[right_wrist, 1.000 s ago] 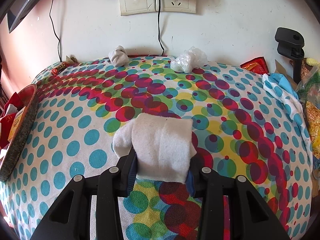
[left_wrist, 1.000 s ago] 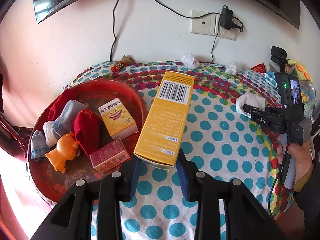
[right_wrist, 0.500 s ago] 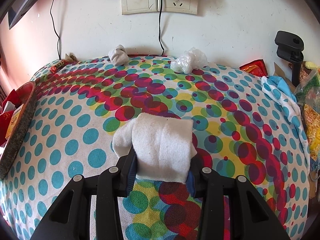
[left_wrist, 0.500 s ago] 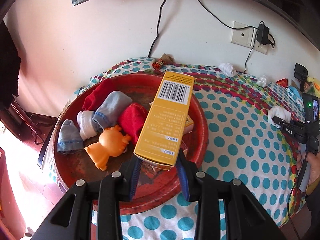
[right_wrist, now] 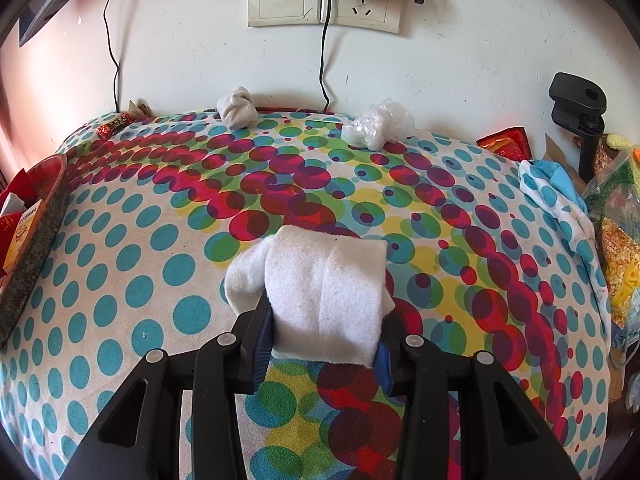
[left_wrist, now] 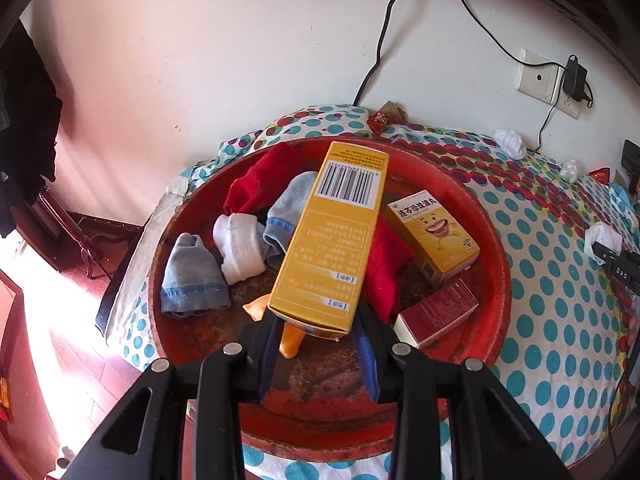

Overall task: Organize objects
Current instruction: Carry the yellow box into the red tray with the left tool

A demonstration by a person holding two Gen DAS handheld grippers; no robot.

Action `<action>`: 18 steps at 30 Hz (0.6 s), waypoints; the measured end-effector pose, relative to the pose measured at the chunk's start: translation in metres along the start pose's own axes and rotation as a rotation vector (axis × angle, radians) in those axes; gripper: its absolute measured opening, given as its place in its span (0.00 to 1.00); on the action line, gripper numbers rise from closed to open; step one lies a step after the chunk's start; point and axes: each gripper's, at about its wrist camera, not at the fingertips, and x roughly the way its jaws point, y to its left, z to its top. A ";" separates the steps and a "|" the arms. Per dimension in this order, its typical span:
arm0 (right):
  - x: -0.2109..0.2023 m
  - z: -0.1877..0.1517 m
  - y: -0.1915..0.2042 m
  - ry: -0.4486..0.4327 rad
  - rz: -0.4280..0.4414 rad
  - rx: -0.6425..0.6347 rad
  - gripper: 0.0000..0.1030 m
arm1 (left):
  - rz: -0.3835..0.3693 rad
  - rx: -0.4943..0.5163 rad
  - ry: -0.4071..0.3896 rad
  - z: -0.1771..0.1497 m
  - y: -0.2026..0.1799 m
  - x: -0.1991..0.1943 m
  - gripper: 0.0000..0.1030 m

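Left wrist: left gripper [left_wrist: 316, 326] grips yellow box [left_wrist: 334, 236] lengthwise, barcode end away.

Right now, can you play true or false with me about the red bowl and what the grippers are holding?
1. The left hand-held gripper grips a tall yellow box. True.
2. The right hand-held gripper holds a red sock. False: it holds a folded white sock.
3. The tall yellow box is over the red bowl. True.
4. The red bowl holds only boxes. False: socks lie in it too, such as a grey sock.
5. A small yellow box with a smiling face lies in the red bowl. True.
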 end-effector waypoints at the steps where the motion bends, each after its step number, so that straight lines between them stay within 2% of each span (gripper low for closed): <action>1: -0.001 0.000 0.002 0.000 -0.001 0.000 0.38 | 0.003 -0.003 0.000 0.001 0.003 0.002 0.33; 7: 0.000 -0.001 0.004 -0.001 -0.010 -0.009 0.38 | -0.001 -0.014 0.006 0.000 0.019 0.016 0.34; 18: 0.000 -0.001 0.005 -0.001 -0.023 -0.017 0.38 | -0.064 -0.040 0.033 -0.003 0.033 0.030 0.33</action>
